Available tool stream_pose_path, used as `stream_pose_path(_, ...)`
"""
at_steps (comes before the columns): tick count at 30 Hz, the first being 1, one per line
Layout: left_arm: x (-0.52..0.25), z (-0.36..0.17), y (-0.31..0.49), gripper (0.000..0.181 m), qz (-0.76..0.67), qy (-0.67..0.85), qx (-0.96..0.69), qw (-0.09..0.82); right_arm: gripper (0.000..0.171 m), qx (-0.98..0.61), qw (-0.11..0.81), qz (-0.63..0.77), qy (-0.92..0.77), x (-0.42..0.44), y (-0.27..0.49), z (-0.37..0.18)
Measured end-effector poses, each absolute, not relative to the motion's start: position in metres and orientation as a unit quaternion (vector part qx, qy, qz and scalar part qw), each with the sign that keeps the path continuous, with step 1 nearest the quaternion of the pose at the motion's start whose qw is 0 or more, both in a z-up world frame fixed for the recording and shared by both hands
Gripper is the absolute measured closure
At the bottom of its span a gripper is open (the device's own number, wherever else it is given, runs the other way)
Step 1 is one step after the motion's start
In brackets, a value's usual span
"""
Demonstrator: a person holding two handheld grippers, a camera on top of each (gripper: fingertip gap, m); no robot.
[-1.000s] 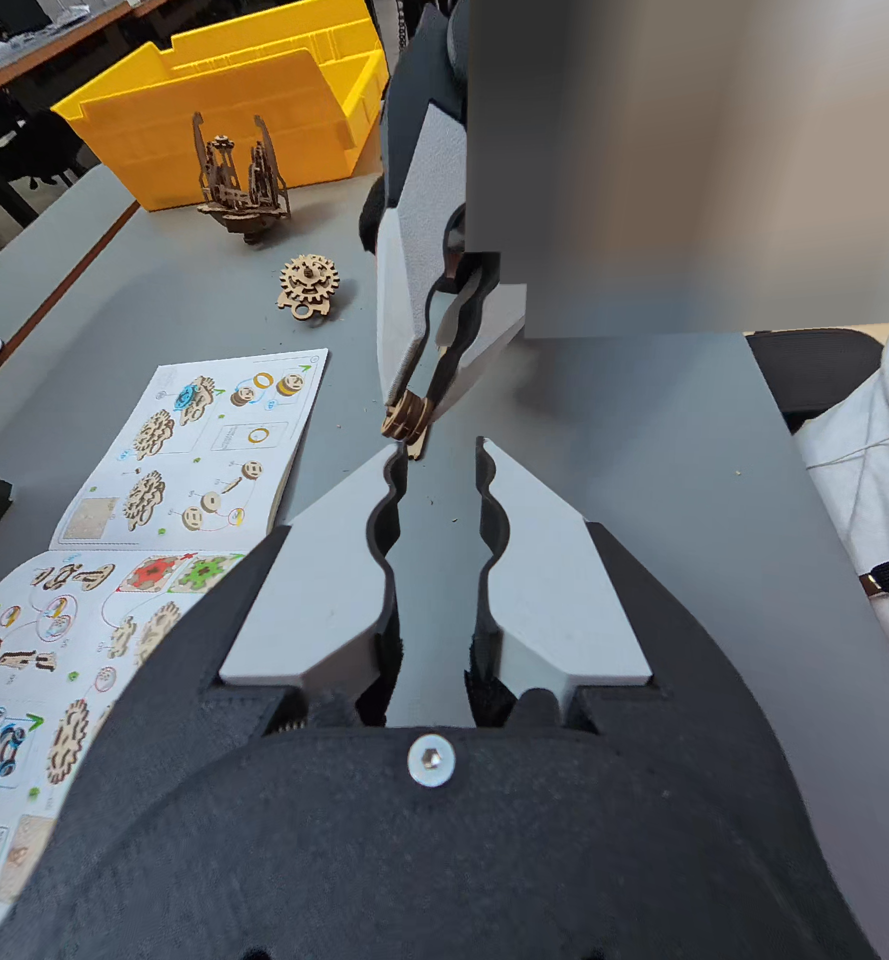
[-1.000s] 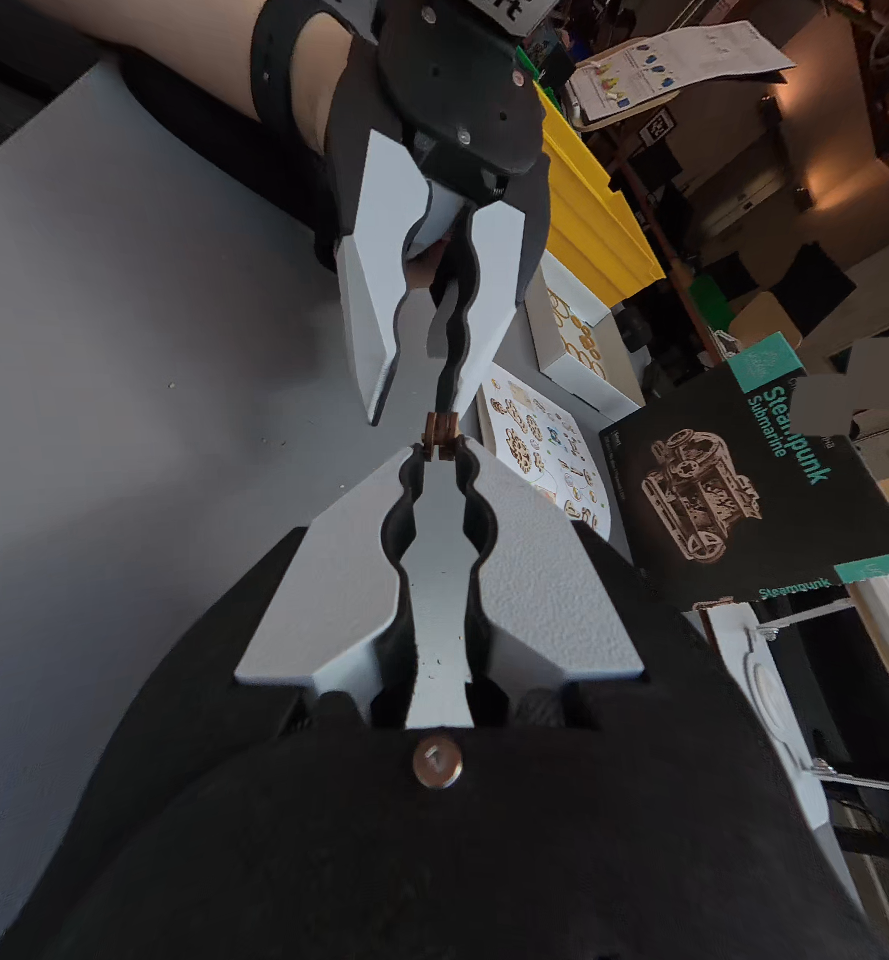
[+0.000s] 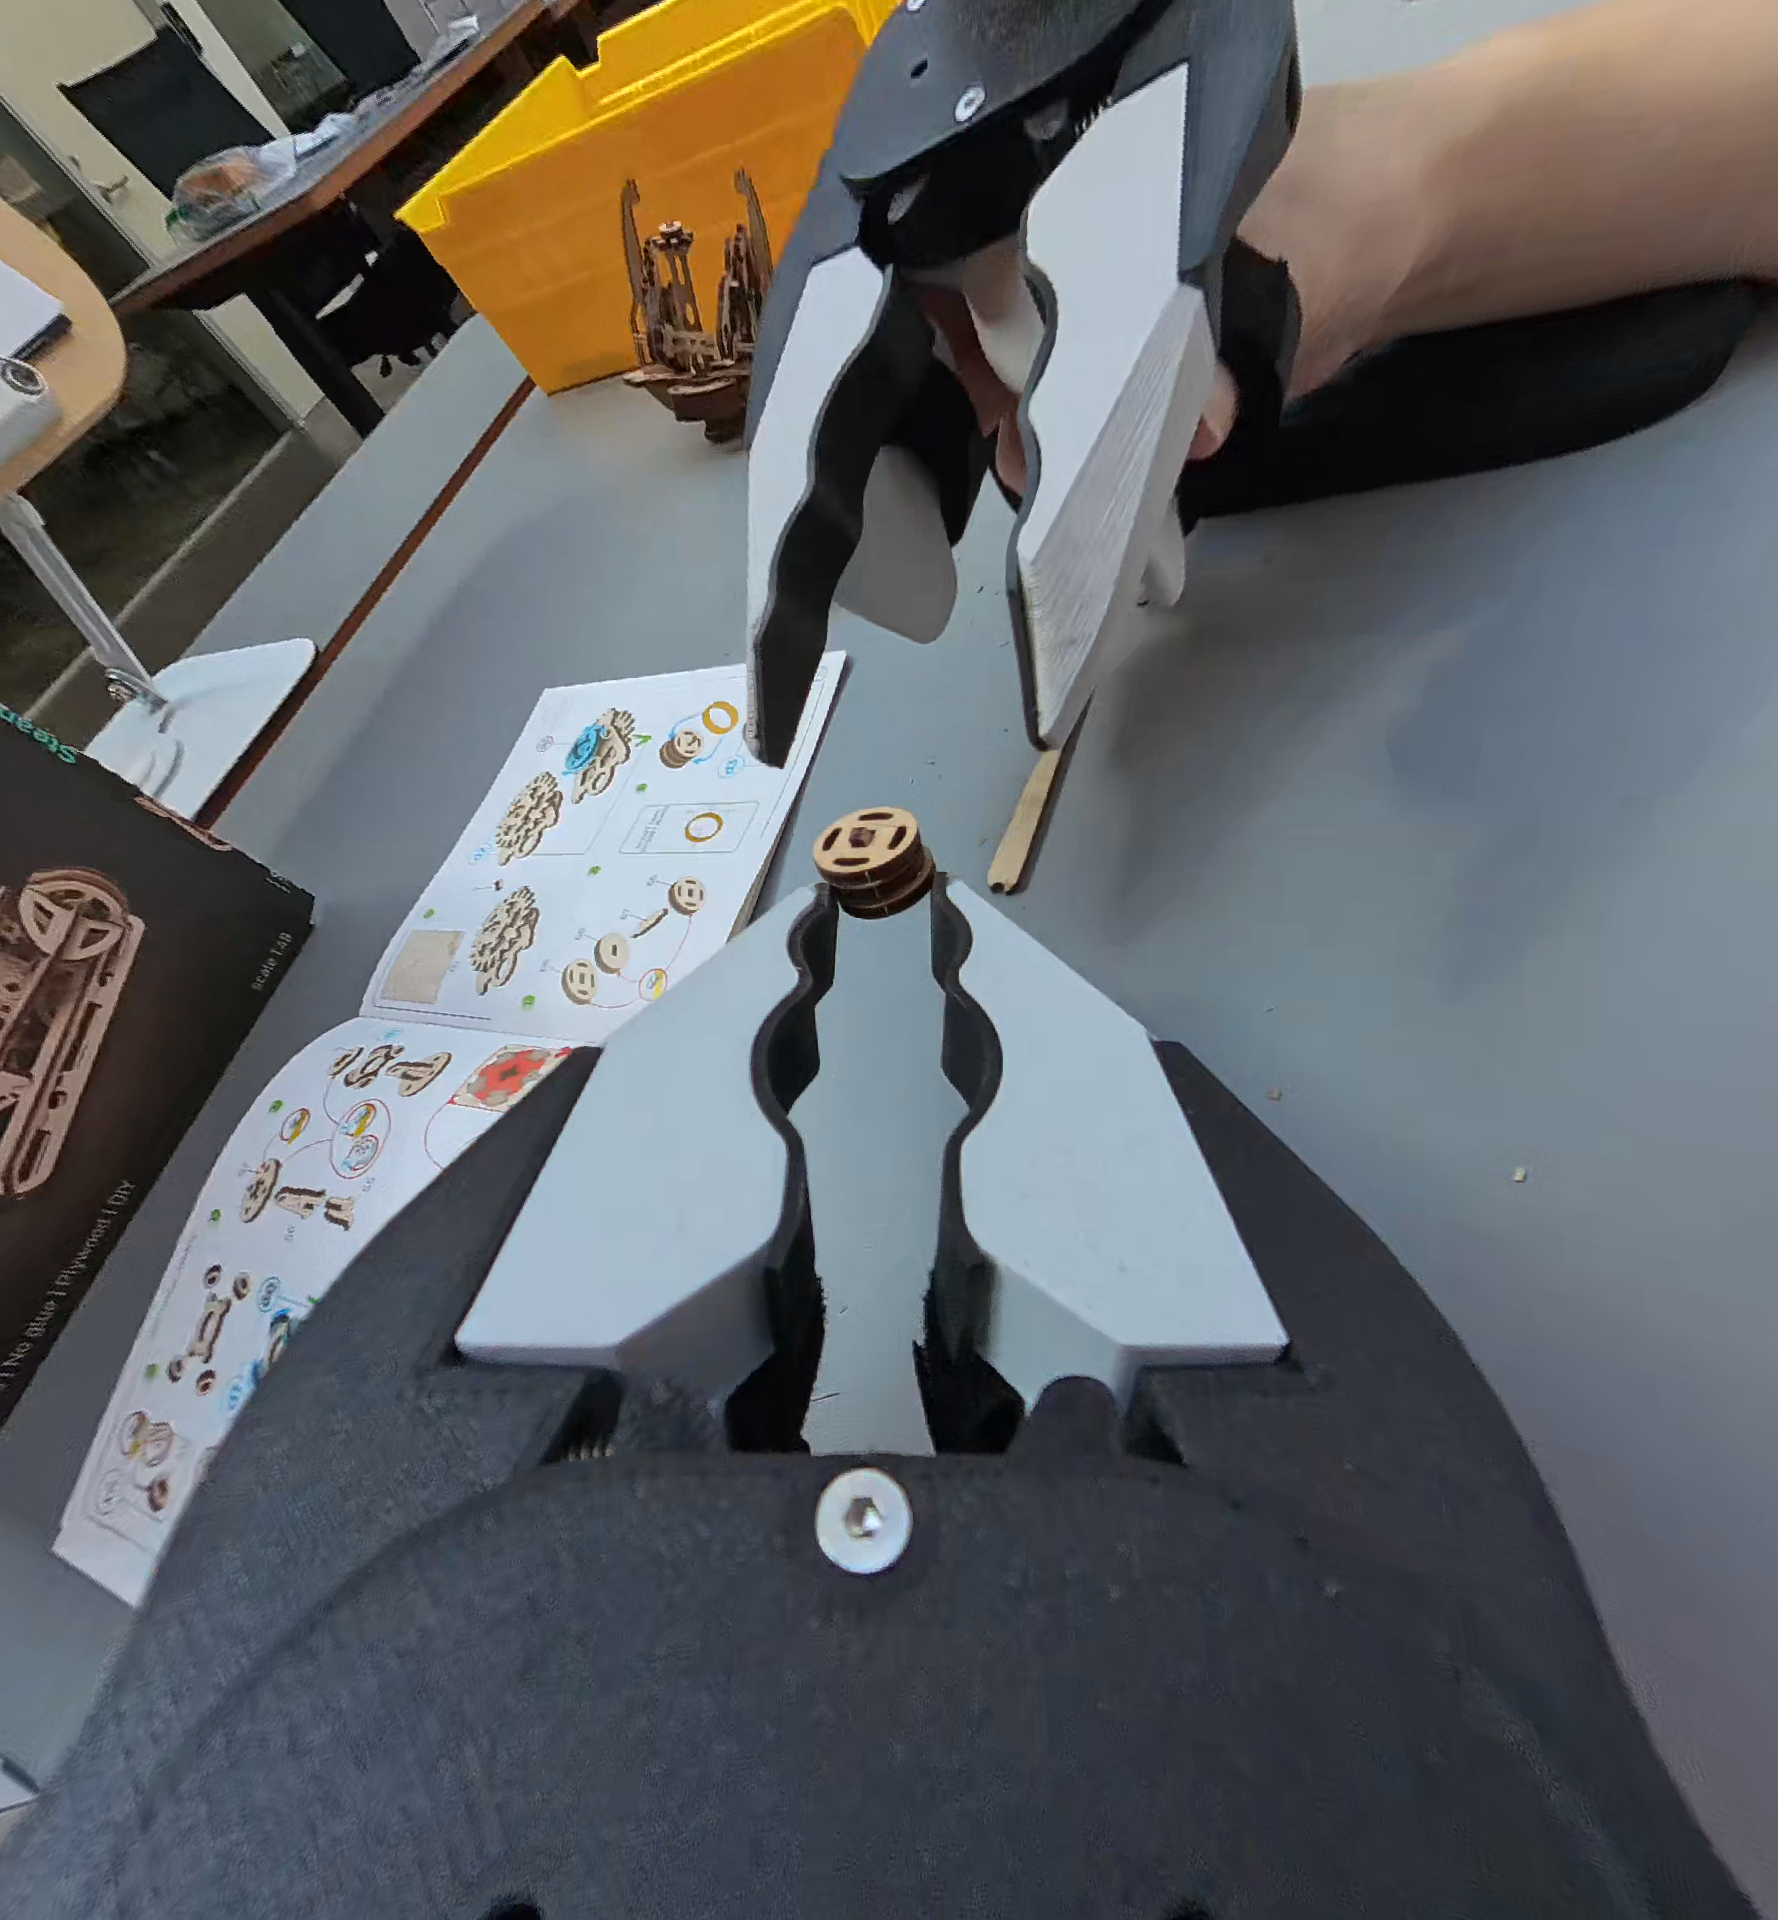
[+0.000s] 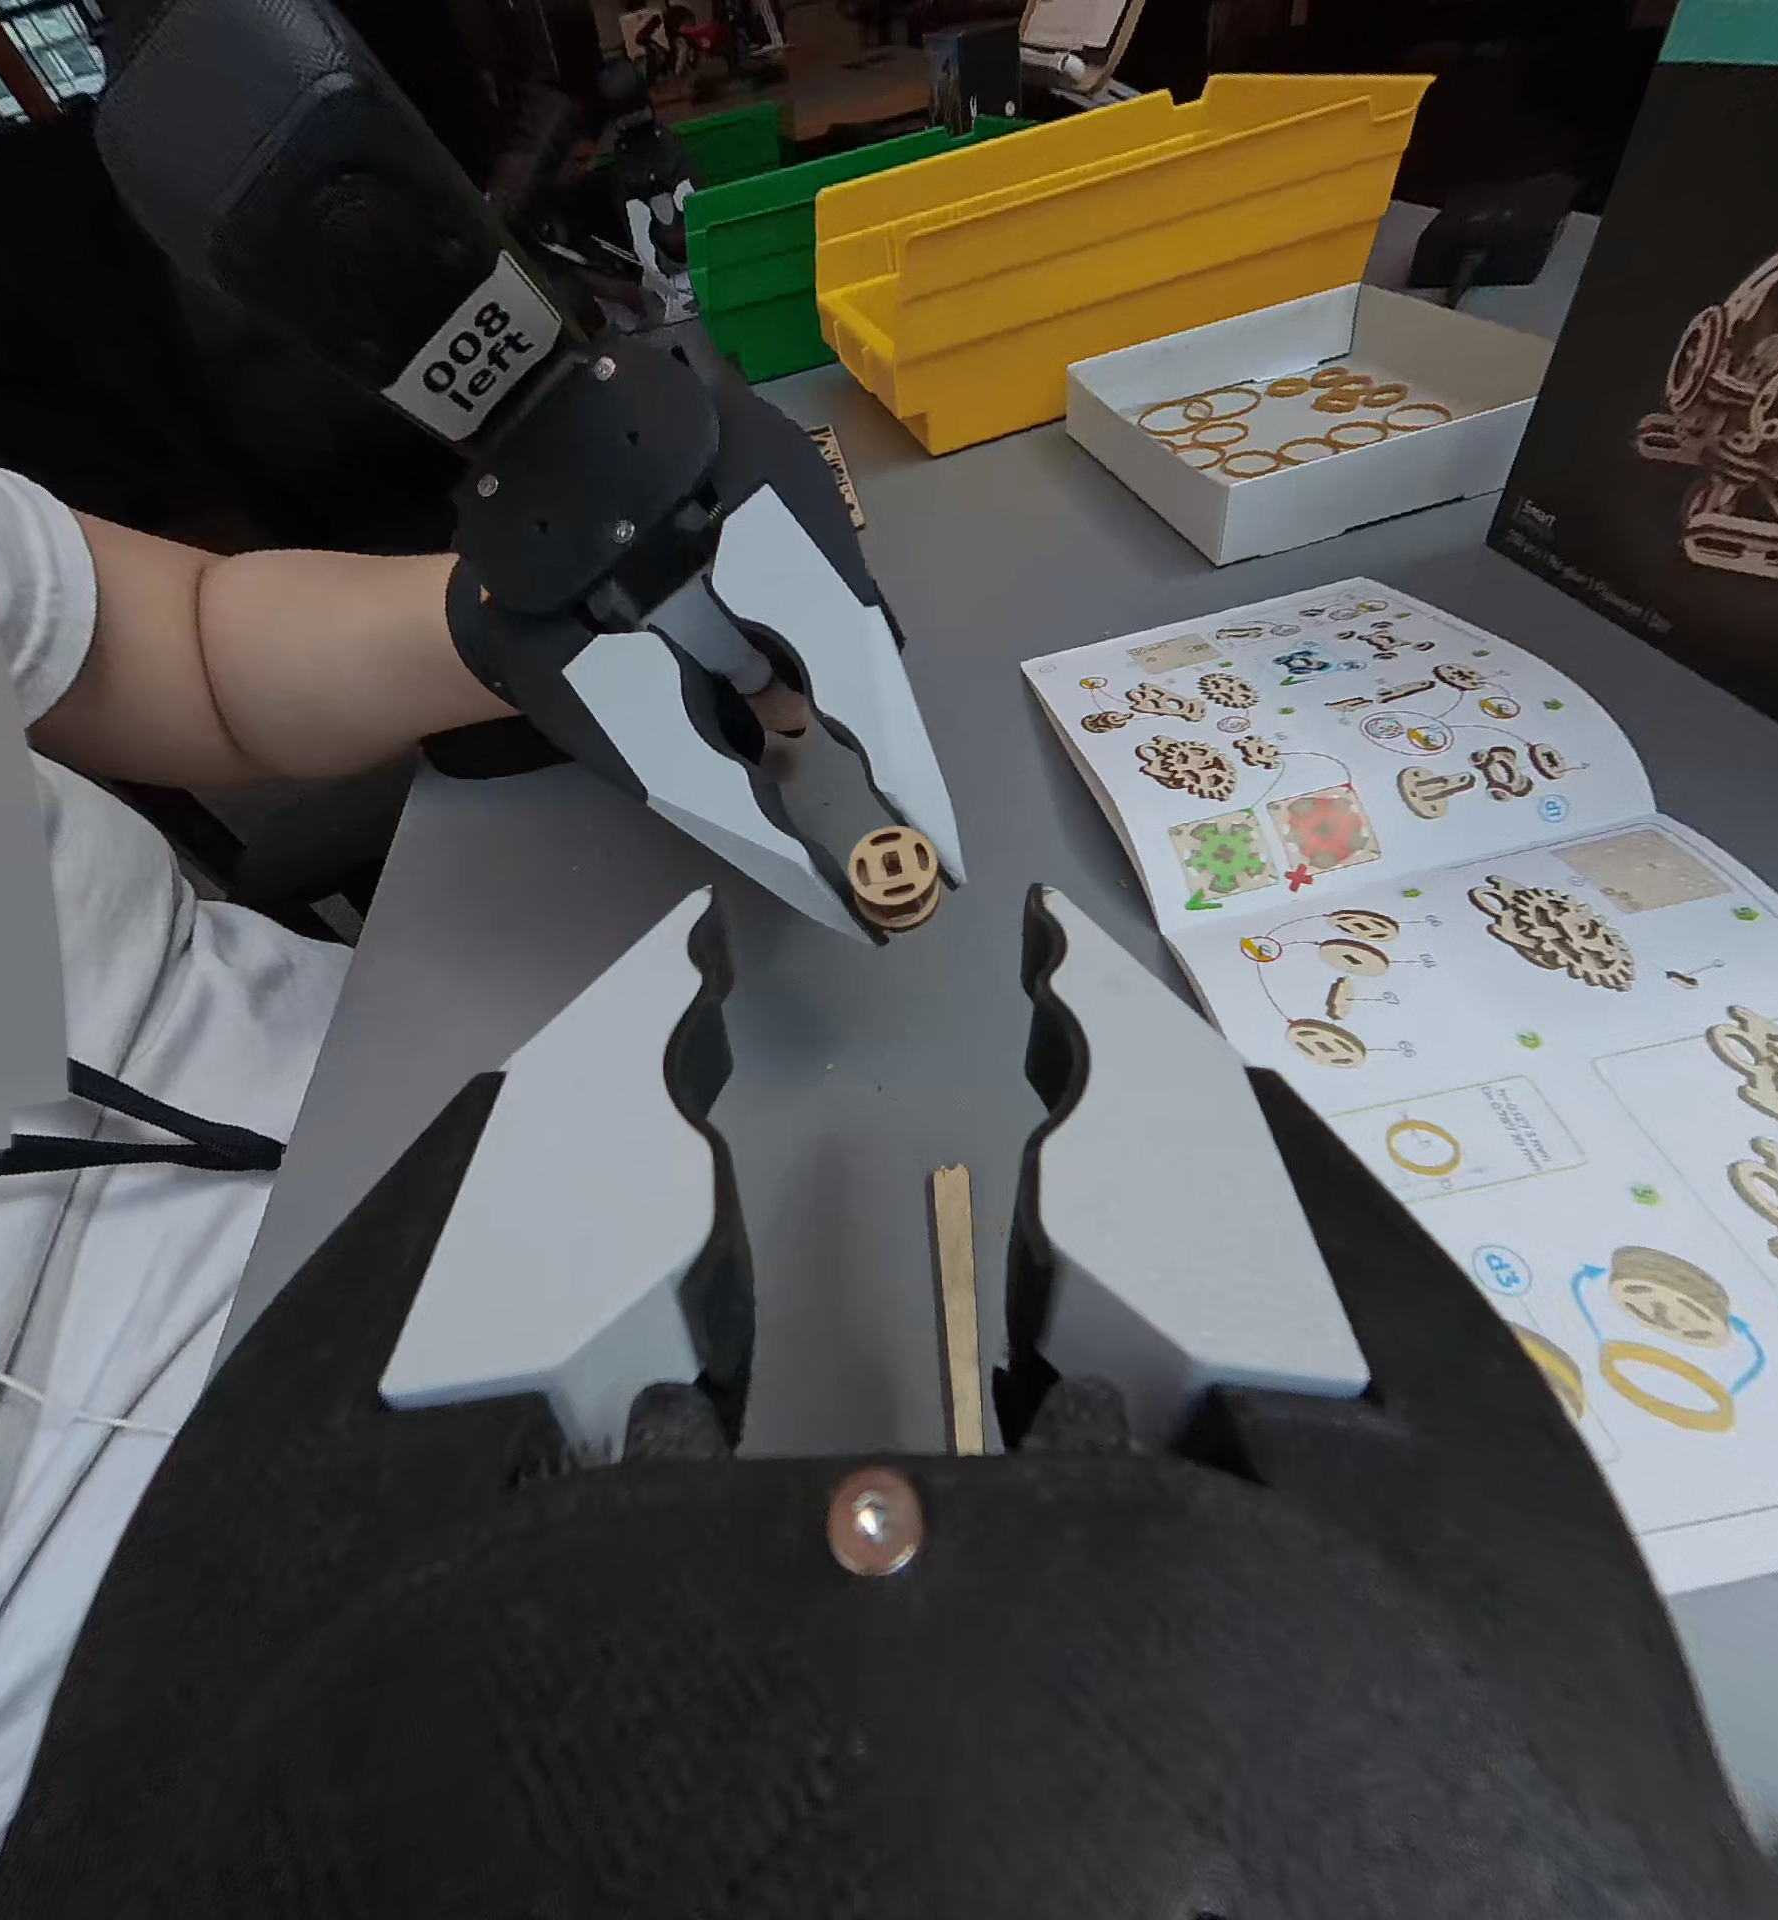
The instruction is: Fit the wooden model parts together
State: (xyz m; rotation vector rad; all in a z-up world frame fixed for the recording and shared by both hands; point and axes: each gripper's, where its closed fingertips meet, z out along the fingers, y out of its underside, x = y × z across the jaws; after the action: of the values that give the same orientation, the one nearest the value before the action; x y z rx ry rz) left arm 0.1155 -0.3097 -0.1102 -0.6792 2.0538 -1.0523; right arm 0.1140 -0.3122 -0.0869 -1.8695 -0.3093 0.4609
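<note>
Left wrist view, from left to right: a dark model box [image 3: 64, 1029] lies at the table's [image 3: 1436, 935] left edge, and an open instruction booklet [image 3: 573, 914] is spread beside it. In the middle the left gripper [image 3: 872, 902] pinches a small wooden spool [image 3: 872, 864] of stacked slotted discs between its very fingertips, the spool standing out just past the tips with one flat face turned up. Beyond it, the right gripper [image 3: 906, 727] hangs above the table with its jaws spread wide and nothing between them. A thin wooden stick [image 3: 1025, 821] lies on the table just right of the spool, partly under the right gripper's far finger.

In the right wrist view the left gripper [image 4: 900, 899] comes in from the upper left, clenched on the wooden spool [image 4: 893, 875], which sits just ahead of the right gripper [image 4: 869, 904] and apart from both of its fingers. The wooden stick [image 4: 956, 1309] lies on the table between those fingers, close by the right-hand one. Farther right lies the booklet [image 4: 1436, 935], with a white tray of wooden rings [image 4: 1300, 436] and a yellow bin [image 4: 1103, 249] behind.
</note>
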Motion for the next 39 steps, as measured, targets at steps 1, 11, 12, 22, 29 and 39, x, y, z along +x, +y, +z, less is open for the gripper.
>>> stream_pose_path(1, 0.114, -0.106, -0.313, 0.165, -0.431, 0.789, -0.273, 0.342, 0.116, -0.789, 0.568, 0.187, -0.141, 0.114, -0.313, -0.085)
stream_pose_path(11, 0.104, -0.079, -0.331, 0.165, -0.566, 0.728, -0.35, 0.167, 0.085, -0.762, 0.465, -0.3, -0.335, 0.147, -0.292, -0.103)
stream_pose_path(12, 0.105, -0.076, -0.332, 0.165, -0.571, 0.722, -0.355, 0.163, 0.089, -0.75, 0.458, -0.326, -0.348, 0.144, -0.288, -0.1)
stream_pose_path(22, 0.106, -0.07, -0.325, 0.165, -0.586, 0.689, -0.4, 0.147, 0.13, -0.73, 0.385, -0.406, -0.393, 0.131, -0.256, -0.094)
stream_pose_path(29, 0.108, -0.071, -0.316, 0.165, -0.575, 0.693, -0.402, 0.167, 0.135, -0.771, 0.352, -0.382, -0.369, 0.135, -0.249, -0.104)
stream_pose_path(39, 0.098, -0.075, -0.33, 0.164, -0.556, 0.732, -0.359, 0.164, 0.156, -0.764, 0.29, -0.417, -0.398, 0.143, -0.255, -0.112)
